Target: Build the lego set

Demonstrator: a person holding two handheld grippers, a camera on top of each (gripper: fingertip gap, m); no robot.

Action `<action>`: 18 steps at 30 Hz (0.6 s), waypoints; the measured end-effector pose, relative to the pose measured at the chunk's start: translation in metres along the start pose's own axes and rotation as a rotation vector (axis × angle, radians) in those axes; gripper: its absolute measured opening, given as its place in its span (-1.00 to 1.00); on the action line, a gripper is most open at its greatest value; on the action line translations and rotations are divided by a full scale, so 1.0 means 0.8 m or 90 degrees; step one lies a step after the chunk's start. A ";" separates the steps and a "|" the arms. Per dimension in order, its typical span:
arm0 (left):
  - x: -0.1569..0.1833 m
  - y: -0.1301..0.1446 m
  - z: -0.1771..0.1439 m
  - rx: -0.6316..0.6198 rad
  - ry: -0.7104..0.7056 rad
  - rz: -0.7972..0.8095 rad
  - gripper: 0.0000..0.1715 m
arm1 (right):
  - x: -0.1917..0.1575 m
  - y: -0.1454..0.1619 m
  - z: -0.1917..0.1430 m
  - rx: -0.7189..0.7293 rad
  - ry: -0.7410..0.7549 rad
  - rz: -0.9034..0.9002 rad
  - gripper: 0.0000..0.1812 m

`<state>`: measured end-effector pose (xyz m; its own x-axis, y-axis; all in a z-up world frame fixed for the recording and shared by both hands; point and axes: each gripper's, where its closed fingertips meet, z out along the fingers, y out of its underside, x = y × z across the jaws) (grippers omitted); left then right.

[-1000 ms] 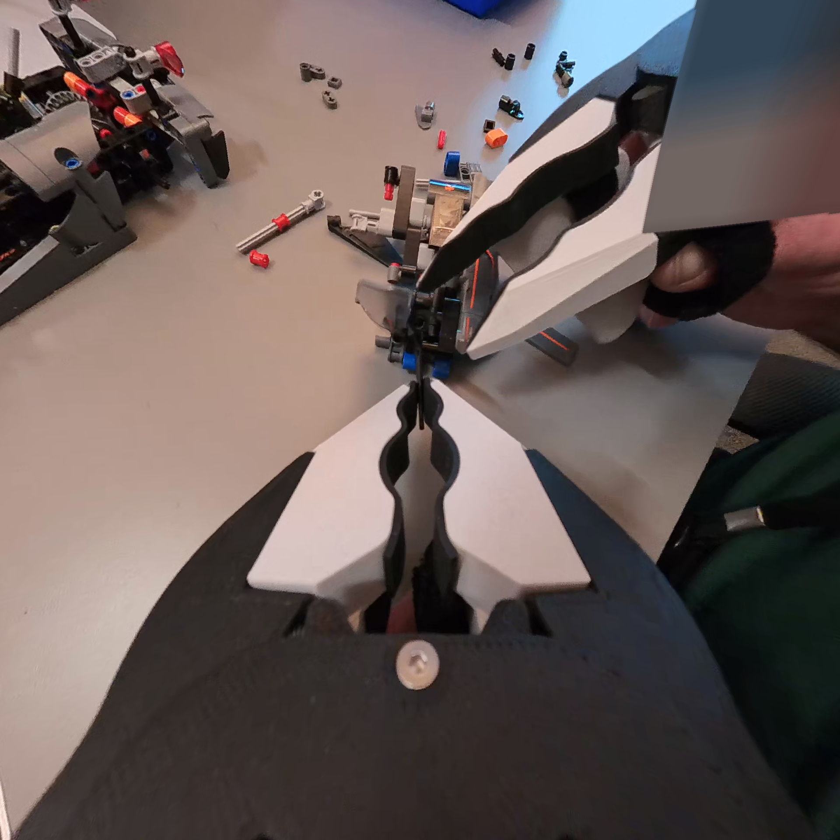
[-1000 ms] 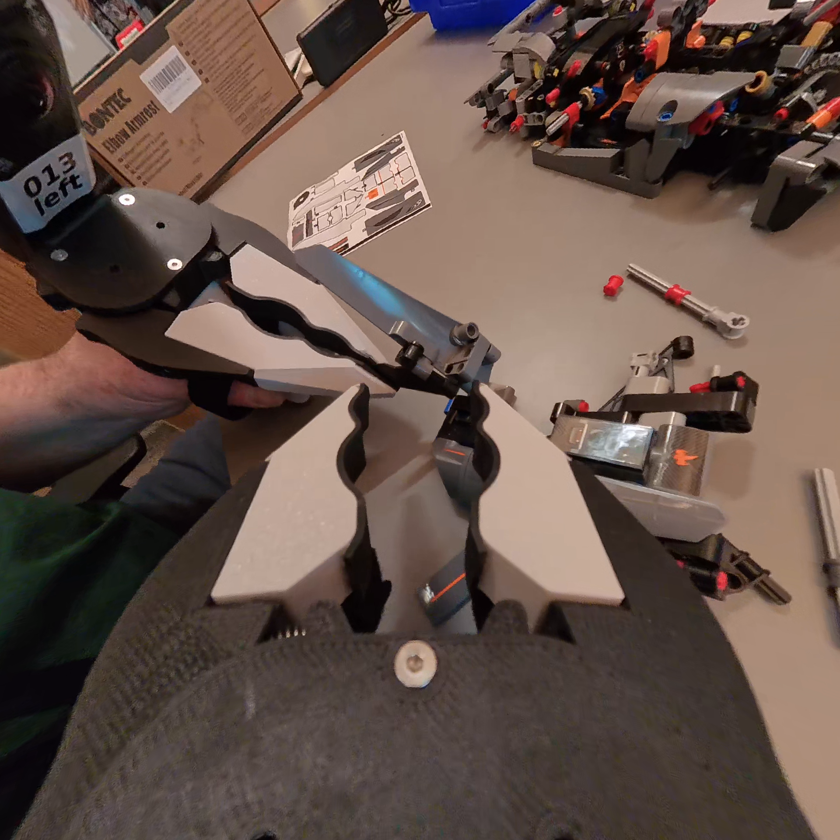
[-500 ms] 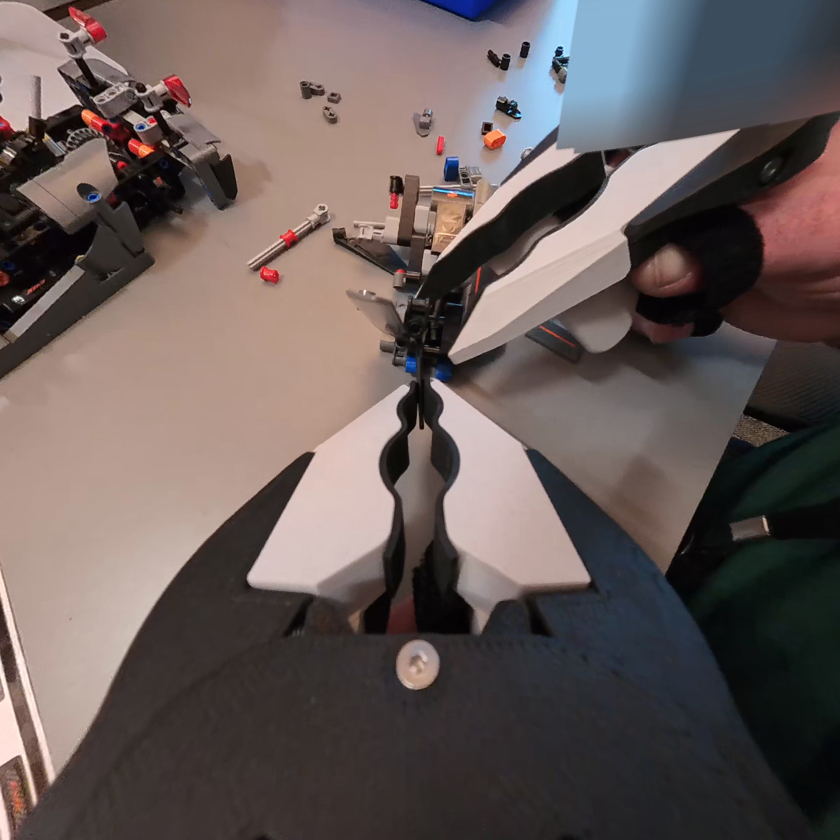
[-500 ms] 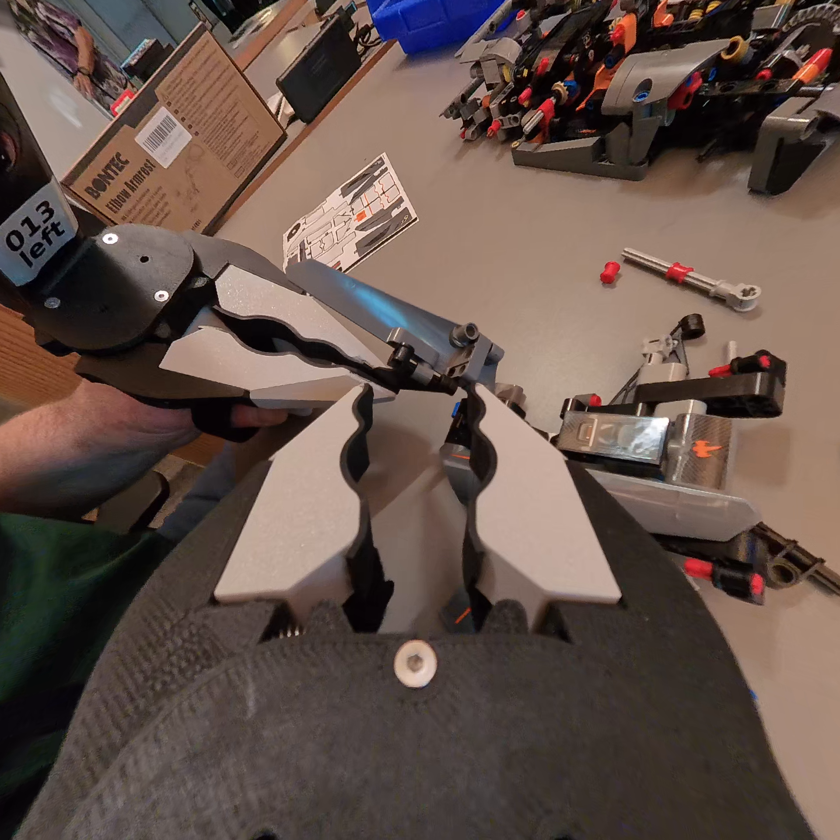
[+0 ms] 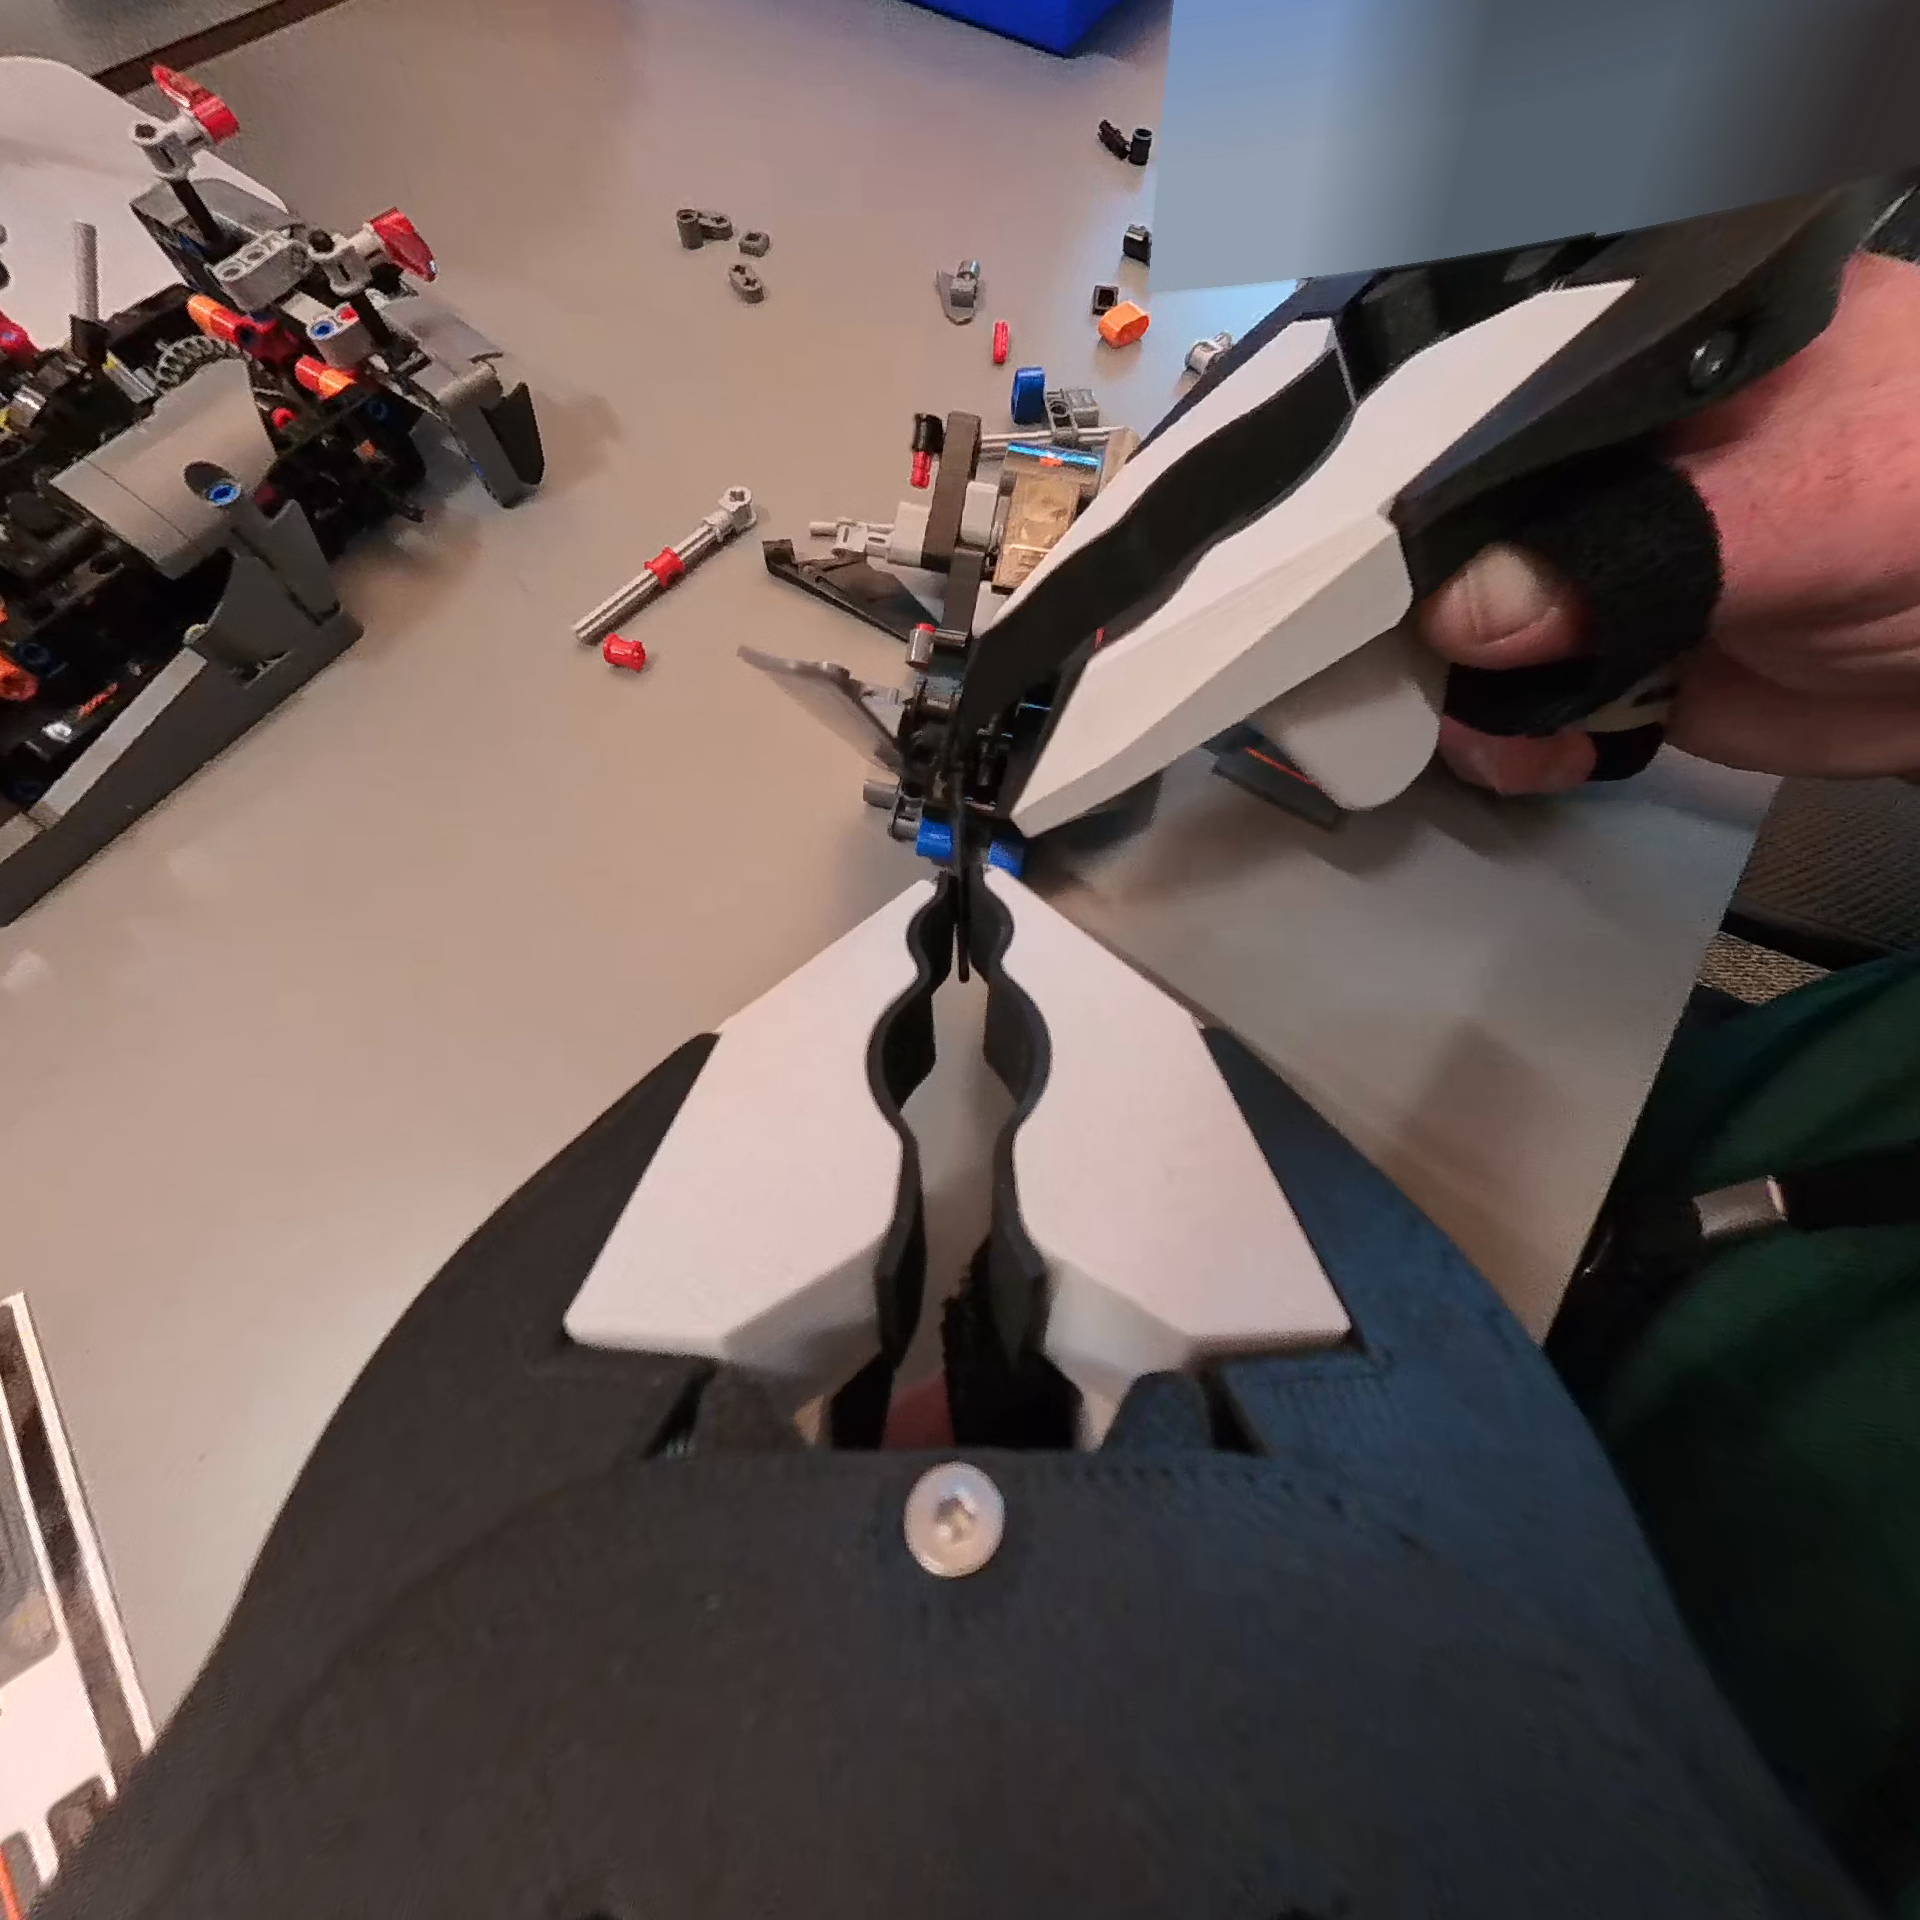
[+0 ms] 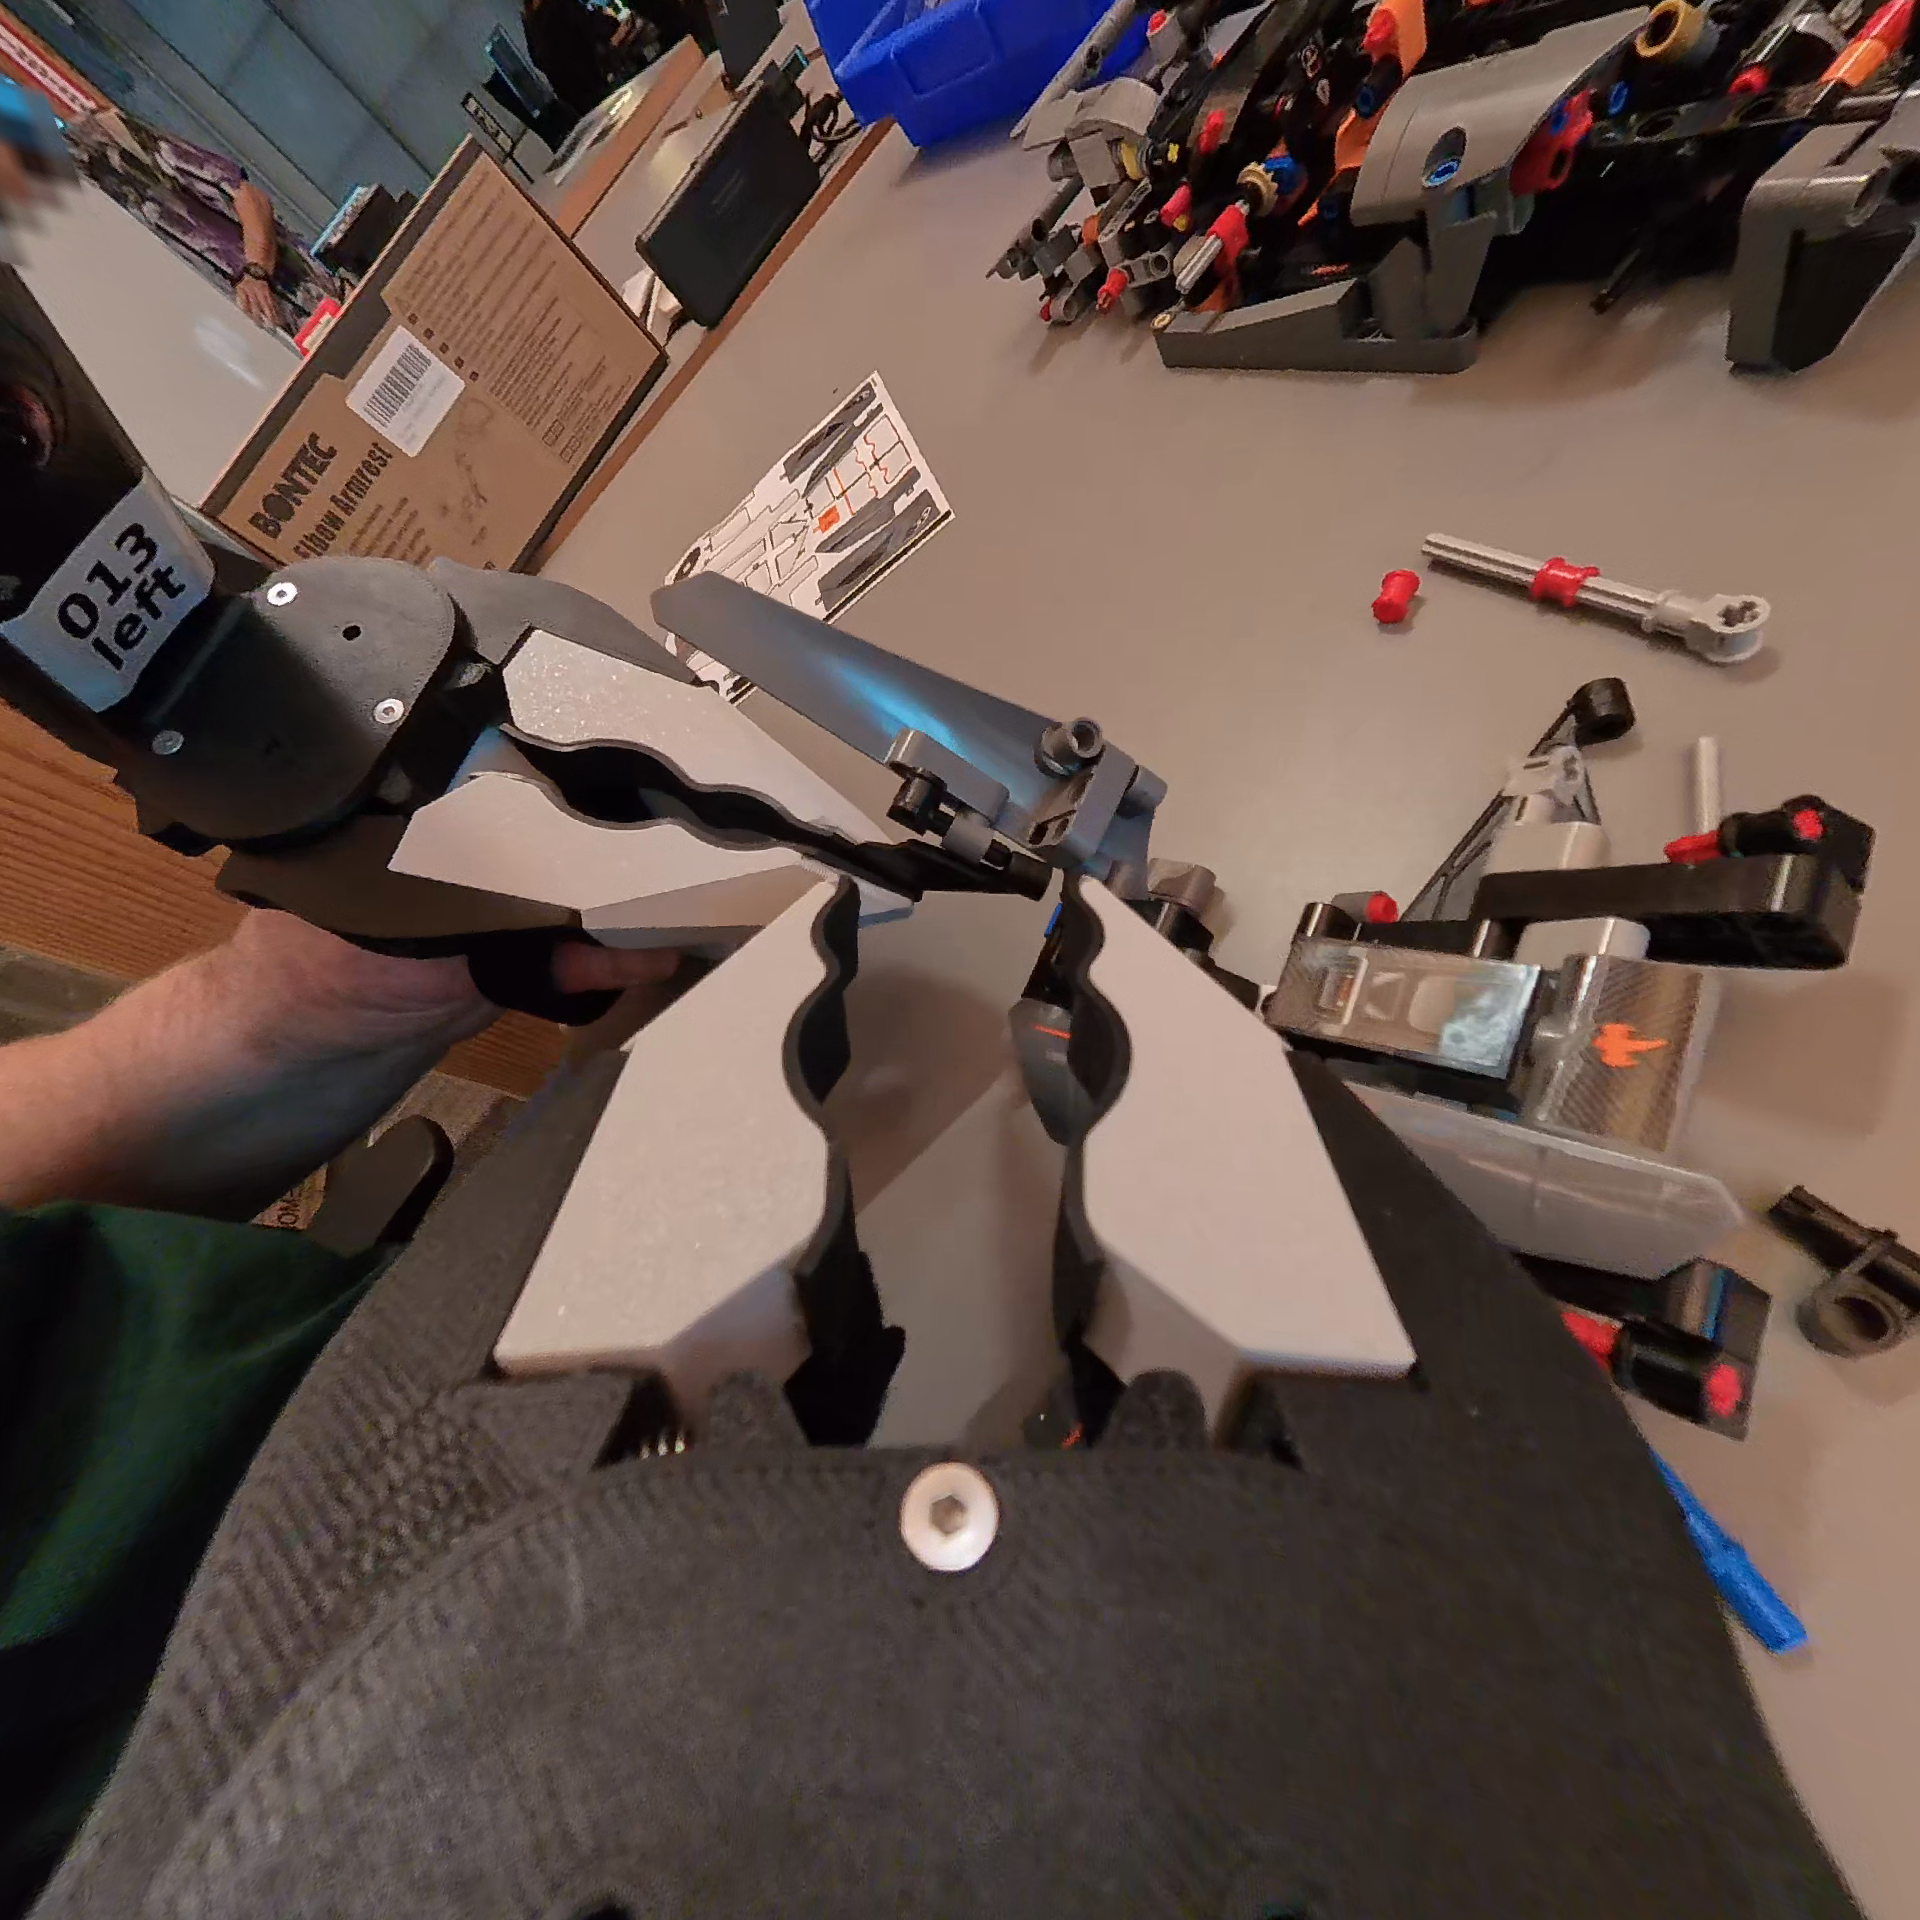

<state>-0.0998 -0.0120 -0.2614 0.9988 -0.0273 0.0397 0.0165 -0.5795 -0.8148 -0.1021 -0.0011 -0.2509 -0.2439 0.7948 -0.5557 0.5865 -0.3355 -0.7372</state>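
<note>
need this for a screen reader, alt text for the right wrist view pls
The left gripper, shut on a grey lego panel piece, holds it at the tips of the open right gripper above a grey table. A small lego subassembly lies right, a large model behind.

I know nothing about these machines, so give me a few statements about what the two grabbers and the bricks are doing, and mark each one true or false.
1. The left gripper pinches a thin black part of the small grey winged brick assembly. True.
2. The right gripper is clamped tight with no gap. False: its jaws stand apart.
3. A light grey axle with a red bushing lies on the grey table. True.
4. The printed sticker sheet is held in a gripper. False: it lies flat on the table.
</note>
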 end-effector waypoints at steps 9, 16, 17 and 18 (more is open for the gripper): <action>-0.003 -0.002 0.001 0.004 0.032 0.043 -1.00 | 0.001 -0.004 -0.015 -0.009 0.039 -0.150 -0.50; -0.003 -0.002 0.001 0.006 0.066 0.070 -1.00 | -0.014 -0.009 -0.031 -0.035 0.094 -0.523 -0.44; -0.004 -0.003 0.001 0.007 0.069 0.069 -1.00 | -0.012 -0.008 -0.031 -0.051 0.103 -0.578 -0.43; -0.005 -0.004 0.001 0.009 0.073 0.069 -1.00 | -0.009 -0.007 -0.030 -0.068 0.107 -0.613 -0.44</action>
<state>-0.1036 -0.0097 -0.2593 0.9832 -0.1818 0.0164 -0.0893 -0.5572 -0.8256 -0.0849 0.0073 -0.2335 -0.5456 0.7692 0.3327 0.2631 0.5342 -0.8034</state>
